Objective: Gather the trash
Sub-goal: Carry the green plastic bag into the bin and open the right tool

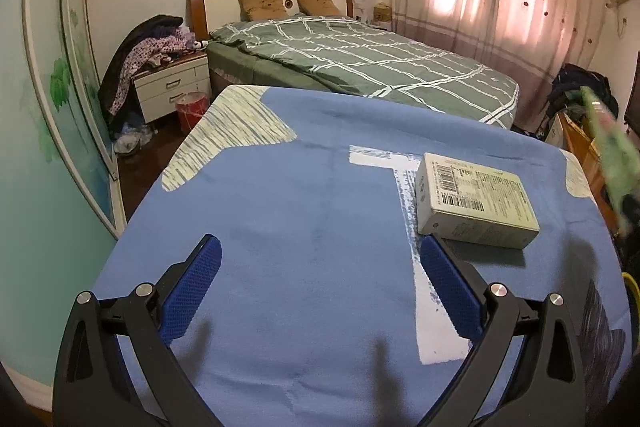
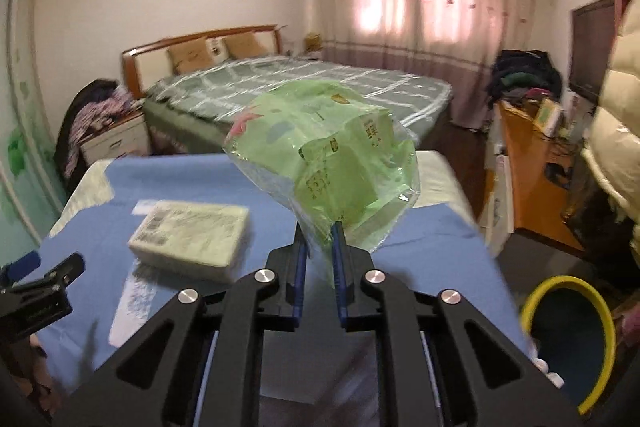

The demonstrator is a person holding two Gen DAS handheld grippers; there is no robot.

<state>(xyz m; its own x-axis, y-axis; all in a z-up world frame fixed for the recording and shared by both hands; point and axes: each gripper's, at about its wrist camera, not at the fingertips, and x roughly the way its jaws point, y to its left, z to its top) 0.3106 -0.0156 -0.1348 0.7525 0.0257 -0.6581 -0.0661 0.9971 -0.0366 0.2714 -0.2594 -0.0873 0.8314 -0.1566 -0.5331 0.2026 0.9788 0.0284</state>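
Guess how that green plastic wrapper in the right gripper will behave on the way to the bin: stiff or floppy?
Probably floppy: the green wrapper is thin, crinkled film, billowing above the right gripper. Likely very light, since a pinch at one edge holds it up. It may slip; glossy film offers little grip.

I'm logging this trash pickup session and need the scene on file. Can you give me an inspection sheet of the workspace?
Surface: table under a blue cloth, pale patches showing.
Job's things: green plastic wrapper held up off the table; white barcoded box lying flat; yellow-rimmed bin on the floor at right.
Clutter: nothing seen on the table.
Grippers: left gripper open, empty, beside the box; right gripper shut on the wrapper.
Cables: nothing seen.
Surroundings: bed, nightstand piled with clothes, pink curtains.
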